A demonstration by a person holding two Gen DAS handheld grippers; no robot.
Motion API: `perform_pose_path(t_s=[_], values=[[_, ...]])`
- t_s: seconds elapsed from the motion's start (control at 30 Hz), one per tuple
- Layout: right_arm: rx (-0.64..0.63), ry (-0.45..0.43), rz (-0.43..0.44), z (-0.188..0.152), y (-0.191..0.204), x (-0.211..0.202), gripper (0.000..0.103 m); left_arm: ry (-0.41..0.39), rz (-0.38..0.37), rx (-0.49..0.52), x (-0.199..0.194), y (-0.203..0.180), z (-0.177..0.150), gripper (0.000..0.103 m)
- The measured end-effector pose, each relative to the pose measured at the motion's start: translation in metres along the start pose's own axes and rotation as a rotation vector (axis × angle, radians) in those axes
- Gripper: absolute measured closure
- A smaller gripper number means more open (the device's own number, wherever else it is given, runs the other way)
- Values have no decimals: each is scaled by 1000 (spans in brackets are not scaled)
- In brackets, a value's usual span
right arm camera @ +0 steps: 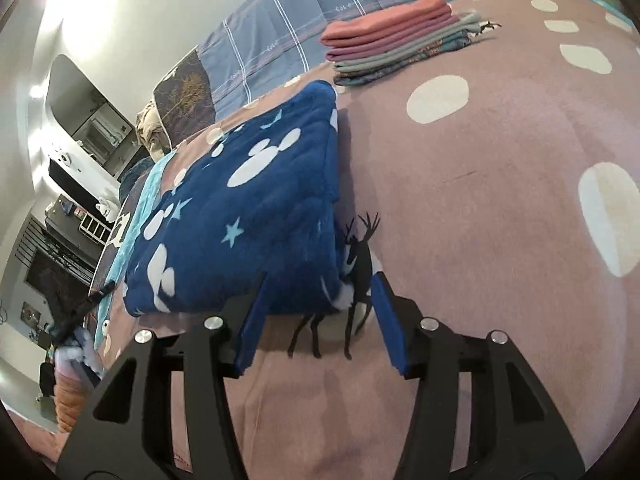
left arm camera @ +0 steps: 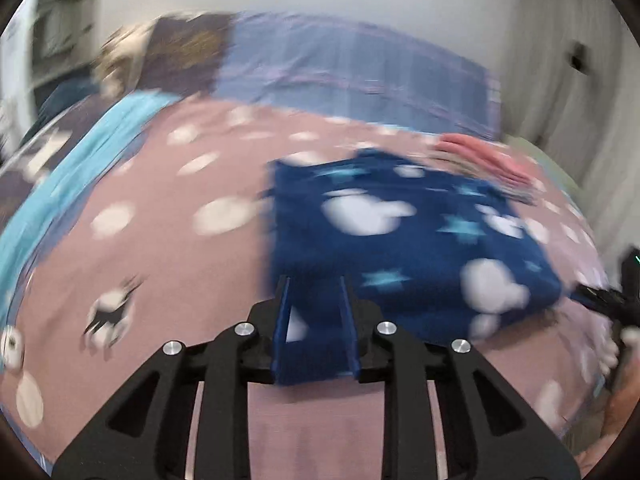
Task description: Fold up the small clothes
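Left wrist view, nearest: the left gripper (left arm camera: 314, 292) has its 2 blue-padded fingers (left arm camera: 282, 312) drawn fairly close, with navy cloth lying between them. The frame is motion-blurred, so whether the pads pinch that cloth or merely frame it cannot be told.

Right wrist view, nearest: the right gripper (right arm camera: 320, 304) stands spread wide and released, its fingertips either side of the near corner of the navy fleece garment (right arm camera: 248, 208). Nothing is between the pads; the placement suggests it is lined up on the corner, either to take it or having let it go.

Middle ground: the garment, patterned with white mouse-head shapes and pale stars, lies folded into a thick rectangle on the pink dotted blanket (right arm camera: 500, 200), where a printed black deer (right arm camera: 356, 276) shows beside its edge. Judged from its layered edges, at least 1 fold is done.

Farther: a stack of folded clothes (right arm camera: 400, 40) sits well apart from the garment, probably the pile for finished items.

Farthest: a blue plaid pillow (right arm camera: 320, 12) lies against the wall.
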State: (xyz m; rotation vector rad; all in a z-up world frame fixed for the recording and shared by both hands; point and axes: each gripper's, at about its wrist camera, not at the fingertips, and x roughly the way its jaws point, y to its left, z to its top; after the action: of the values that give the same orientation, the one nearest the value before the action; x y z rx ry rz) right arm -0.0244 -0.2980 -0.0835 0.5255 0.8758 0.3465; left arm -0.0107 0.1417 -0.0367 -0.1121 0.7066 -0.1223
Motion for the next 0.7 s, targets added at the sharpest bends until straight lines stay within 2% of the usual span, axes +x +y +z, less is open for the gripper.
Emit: perform_pose_path(t_s=[0.03, 0.07, 0.1, 0.2, 0.33, 0.37, 0.43, 0.53, 0.7], values=[[7, -6, 7, -1, -1, 0, 51, 3, -32, 44, 2, -20, 2, 67], [17, -12, 13, -1, -4, -1, 53, 24, -82, 111, 8, -50, 1, 65], [24, -21, 18, -2, -6, -3, 66, 51, -120, 175, 17, -77, -1, 65], [62, -50, -2, 1, -15, -6, 82, 125, -217, 330, 47, -148, -10, 64], [66, -34, 11, 8, -20, -5, 86, 185, -292, 505, 84, -233, -27, 63], [61, -21, 17, 10, -22, -3, 86, 192, -300, 531, 90, -246, -29, 63], [65, 5, 29, 12, -25, 2, 86, 198, -313, 576, 102, -270, -31, 53], [75, 52, 57, 16, -31, 13, 85, 171, -255, 682, 122, -302, -38, 47], [42, 148, 106, 32, -35, 37, 85, 188, -209, 747, 143, -316, -43, 44]])
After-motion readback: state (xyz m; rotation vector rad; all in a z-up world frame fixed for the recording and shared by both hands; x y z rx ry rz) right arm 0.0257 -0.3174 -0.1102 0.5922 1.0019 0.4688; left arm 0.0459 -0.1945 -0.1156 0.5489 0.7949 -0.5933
